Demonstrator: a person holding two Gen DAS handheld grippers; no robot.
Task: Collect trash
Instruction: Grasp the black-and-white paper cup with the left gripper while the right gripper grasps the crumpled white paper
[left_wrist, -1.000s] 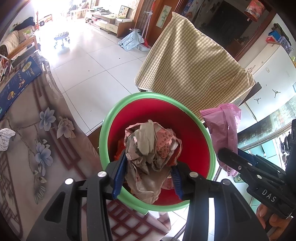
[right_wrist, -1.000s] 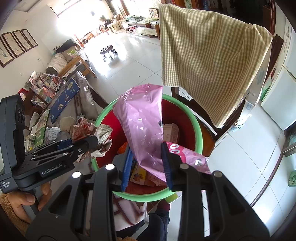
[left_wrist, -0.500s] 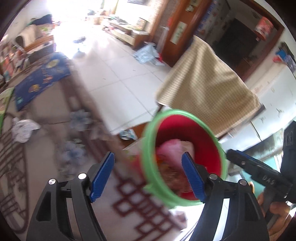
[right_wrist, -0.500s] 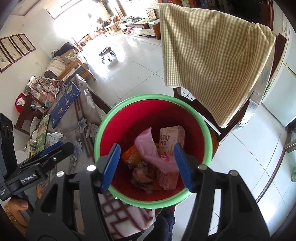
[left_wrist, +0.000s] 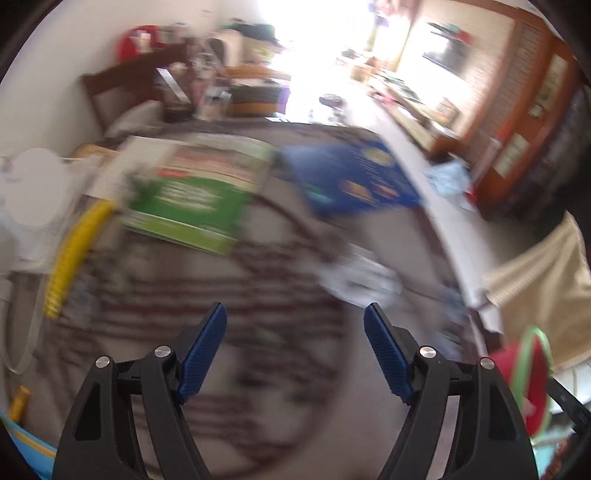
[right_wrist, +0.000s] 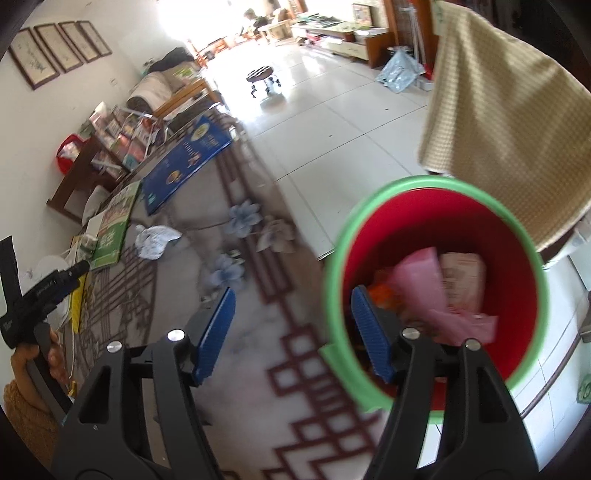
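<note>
- Patterned tablecloth (right_wrist: 258, 354) beside trash-filled bucket (right_wrist: 524, 258); crumpled wrapper (right_wrist: 153, 240) remains.
- Left gripper (left_wrist: 295, 350) and right gripper (right_wrist: 291, 332): jaws just opened, both empty.
- Next: reach and pinch that wrapper.

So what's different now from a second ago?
Both grippers let go: the crumpled paper and the pink bag now lie in the bin. Left gripper and right gripper have just been opening, empty, and swung toward the table. Bin and checked cloth stayed.
</note>
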